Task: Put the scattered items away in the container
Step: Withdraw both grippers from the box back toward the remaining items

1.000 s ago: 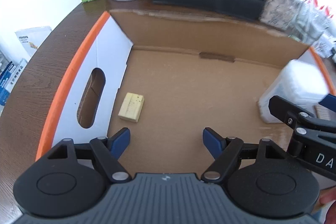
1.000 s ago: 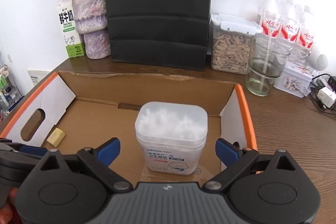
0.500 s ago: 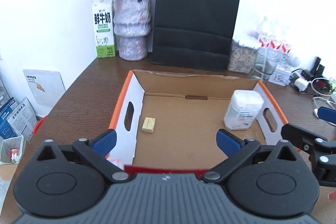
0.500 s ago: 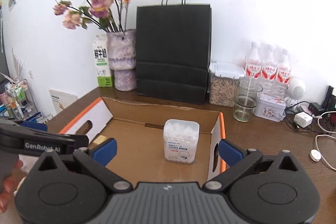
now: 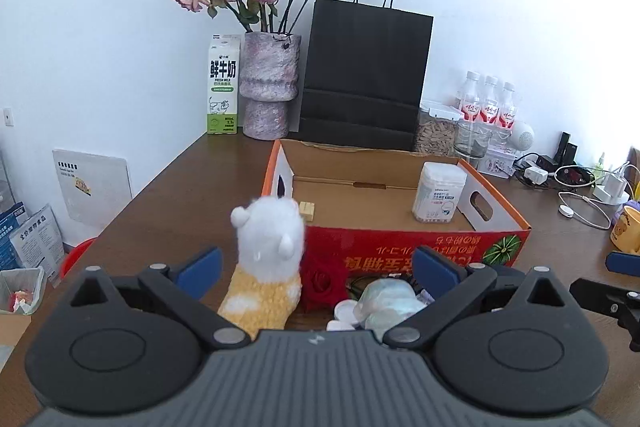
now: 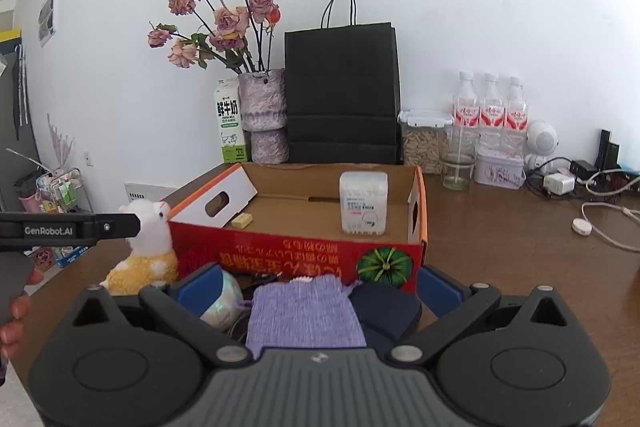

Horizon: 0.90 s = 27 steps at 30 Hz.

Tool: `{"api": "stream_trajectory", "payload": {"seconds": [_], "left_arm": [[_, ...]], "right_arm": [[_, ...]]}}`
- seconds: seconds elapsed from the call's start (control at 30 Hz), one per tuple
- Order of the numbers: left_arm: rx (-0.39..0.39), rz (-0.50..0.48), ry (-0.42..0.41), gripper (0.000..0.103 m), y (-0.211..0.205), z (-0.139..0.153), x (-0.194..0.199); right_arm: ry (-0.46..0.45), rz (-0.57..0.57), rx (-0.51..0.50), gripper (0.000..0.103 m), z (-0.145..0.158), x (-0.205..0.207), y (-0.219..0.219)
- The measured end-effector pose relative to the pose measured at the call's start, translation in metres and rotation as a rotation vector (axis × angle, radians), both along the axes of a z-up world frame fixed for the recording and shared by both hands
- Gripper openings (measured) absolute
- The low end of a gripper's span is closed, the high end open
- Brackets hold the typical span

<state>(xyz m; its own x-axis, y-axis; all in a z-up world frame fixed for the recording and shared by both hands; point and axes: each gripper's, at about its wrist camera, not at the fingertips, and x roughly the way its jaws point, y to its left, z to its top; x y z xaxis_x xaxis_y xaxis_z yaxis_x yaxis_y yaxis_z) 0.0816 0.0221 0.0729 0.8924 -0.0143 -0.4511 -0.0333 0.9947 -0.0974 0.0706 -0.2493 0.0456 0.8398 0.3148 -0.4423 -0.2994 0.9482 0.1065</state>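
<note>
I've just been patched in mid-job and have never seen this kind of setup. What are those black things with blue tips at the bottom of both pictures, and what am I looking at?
They are hand-held grippers, one per hand, each with a fisheye camera looking out along its two blue-tipped fingers. One picture is from the left gripper, the other from the right gripper. Both are open and hold nothing.

On the brown table stands an open cardboard box. Inside it are a white cotton swab container and a small yellow block.

In front of the box lie a plush alpaca, a purple drawstring pouch, a dark blue item and a pale iridescent item.
</note>
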Motion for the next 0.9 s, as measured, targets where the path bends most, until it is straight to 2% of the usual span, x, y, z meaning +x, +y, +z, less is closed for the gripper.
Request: {"api": "stream_trajectory", "payload": {"seconds": [0.23,0.33,0.47,0.6,0.9], "left_arm": [[0.03,0.016,-0.046,0.103,0.005,-0.032,-0.039],[0.017,0.022,-0.038,0.103,0.006,-0.045,-0.049],[0.051,0.029,-0.036,0.103,0.001,-0.062,-0.06],[0.049,0.044,-0.054,0.103,-0.003,-0.077,-0.066],[0.049,0.033,-0.056,0.103,-0.004,-0.083,-0.059]], "right_arm": [[0.003,-0.029,-0.002,0.103,-0.035,-0.036,0.0],[0.007,-0.038,-0.014,0.103,-0.048,-0.046,0.004],[0.01,-0.052,-0.008,0.103,-0.062,-0.057,0.007],[-0.022,-0.077,-0.007,0.103,-0.073,-0.064,0.011],[-0.006,-0.077,-0.034,0.103,-0.078,-0.053,0.019]]}}
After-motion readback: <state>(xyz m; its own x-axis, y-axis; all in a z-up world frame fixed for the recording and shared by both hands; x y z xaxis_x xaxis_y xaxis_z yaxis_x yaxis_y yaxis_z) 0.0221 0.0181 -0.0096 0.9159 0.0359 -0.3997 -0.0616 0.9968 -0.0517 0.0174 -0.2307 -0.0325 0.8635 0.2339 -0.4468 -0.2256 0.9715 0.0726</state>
